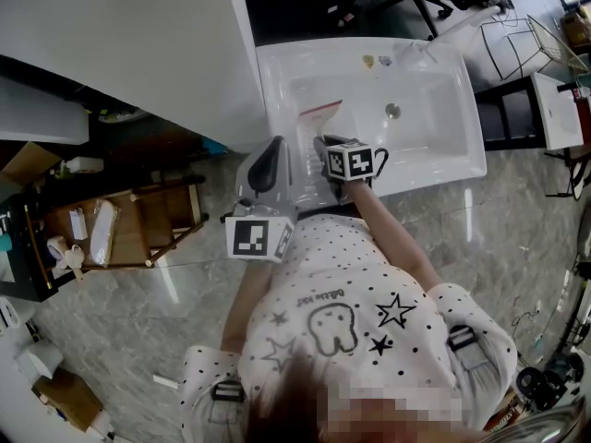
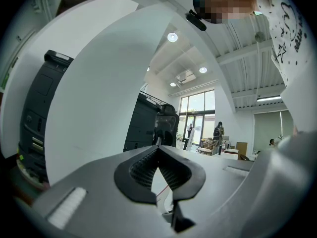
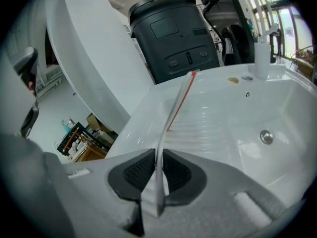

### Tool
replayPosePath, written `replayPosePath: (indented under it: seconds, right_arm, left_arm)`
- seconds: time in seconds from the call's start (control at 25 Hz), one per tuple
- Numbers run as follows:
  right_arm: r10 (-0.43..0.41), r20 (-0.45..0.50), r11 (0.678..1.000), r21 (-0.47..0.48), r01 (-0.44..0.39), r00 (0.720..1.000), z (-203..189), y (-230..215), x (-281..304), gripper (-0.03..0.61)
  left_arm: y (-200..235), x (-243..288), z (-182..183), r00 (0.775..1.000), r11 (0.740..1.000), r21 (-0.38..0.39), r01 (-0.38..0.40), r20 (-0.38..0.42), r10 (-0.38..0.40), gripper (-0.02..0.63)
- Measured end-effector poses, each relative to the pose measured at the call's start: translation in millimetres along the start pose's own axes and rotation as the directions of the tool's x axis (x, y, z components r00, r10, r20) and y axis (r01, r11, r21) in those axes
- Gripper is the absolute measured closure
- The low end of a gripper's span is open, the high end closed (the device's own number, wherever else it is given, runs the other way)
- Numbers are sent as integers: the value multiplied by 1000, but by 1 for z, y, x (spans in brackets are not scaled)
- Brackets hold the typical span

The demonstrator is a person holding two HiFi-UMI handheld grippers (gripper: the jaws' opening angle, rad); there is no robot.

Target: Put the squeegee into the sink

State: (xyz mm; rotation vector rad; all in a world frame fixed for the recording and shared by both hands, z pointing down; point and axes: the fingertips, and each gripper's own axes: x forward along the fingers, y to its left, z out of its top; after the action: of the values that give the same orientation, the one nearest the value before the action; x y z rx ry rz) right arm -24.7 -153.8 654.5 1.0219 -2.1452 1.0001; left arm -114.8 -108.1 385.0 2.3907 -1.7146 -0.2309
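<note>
the white sink (image 1: 462,169) is the landmark here, and the work is right at its near edge. the step in hand is the set-down itself: the carrying looks done, and what remains is the letting go.

the left gripper (image 2: 158,148) is outside the sink, in front of its near left corner and close to the person's body. its jaws are closed tip to tip with nothing between them, and it has no part in this step.

the right gripper (image 3: 157,151) hangs over the sink's near rim, tilted down into the basin. its jaws are nearly together and the ribbed pads sit against both faces of the squeegee (image 3: 176,108), so the grip reads as on, though it looks light.

the squeegee is a thin clear blade with a red edge, seen edge-on. it runs from the jaws out over the ribbed left part of the basin, well to the left of the drain (image 3: 266,137). whether its far end already rests on the sink floor i cannot tell.

next, as i judge it, the jaws need to part enough to free the blade. if the far end is not yet down, a slight dip toward the basin floor first would keep it from dropping. then the gripper should draw straight back over the near rim without dragging the squeegee along.
</note>
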Motion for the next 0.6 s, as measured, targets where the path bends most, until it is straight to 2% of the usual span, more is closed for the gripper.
replayPosePath:
  seconds: [0.6]
  right_arm:
    - [-33,-2,999,17,33,999,-1,-8,-2,528]
  left_arm:
    - [0,0,1,1000,1000,-7,5,2,-5,618]
